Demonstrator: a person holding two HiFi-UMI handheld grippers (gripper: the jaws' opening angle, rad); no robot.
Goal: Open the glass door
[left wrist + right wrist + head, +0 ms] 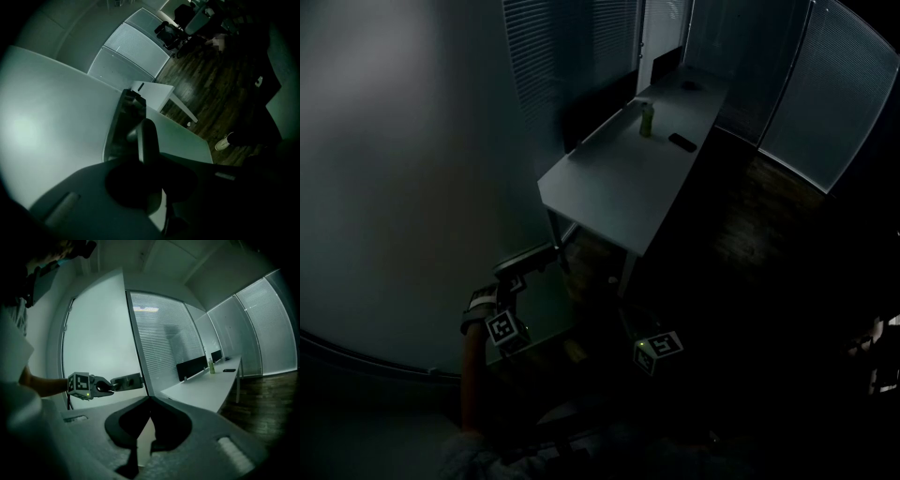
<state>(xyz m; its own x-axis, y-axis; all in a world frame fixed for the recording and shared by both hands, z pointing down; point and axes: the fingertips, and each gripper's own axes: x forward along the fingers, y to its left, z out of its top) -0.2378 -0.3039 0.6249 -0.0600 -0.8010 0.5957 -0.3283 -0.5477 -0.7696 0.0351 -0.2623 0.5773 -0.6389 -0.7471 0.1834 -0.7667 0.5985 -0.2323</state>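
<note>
My left gripper (108, 386) is the nearer one. Its fingers pinch narrow on the handle (148, 140), which lies level near the door (403, 178) edge, straight ahead of them. My right gripper (150, 398) hangs well apart, fingers together, empty. A swing comes next, I judge.

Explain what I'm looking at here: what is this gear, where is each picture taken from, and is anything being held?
There is no robot. A person carries a two-jaw gripper in each hand. One picture comes from a camera on the person's head, looking down. The other two come from cameras riding on the grippers. The left gripper is clamped on the door handle of the frosted glass door. The right gripper is shut and holds nothing. Further off stands a long white desk with a green bottle and a dark slab, perhaps a phone, on it. The room is dim, so finer detail is lost.
</note>
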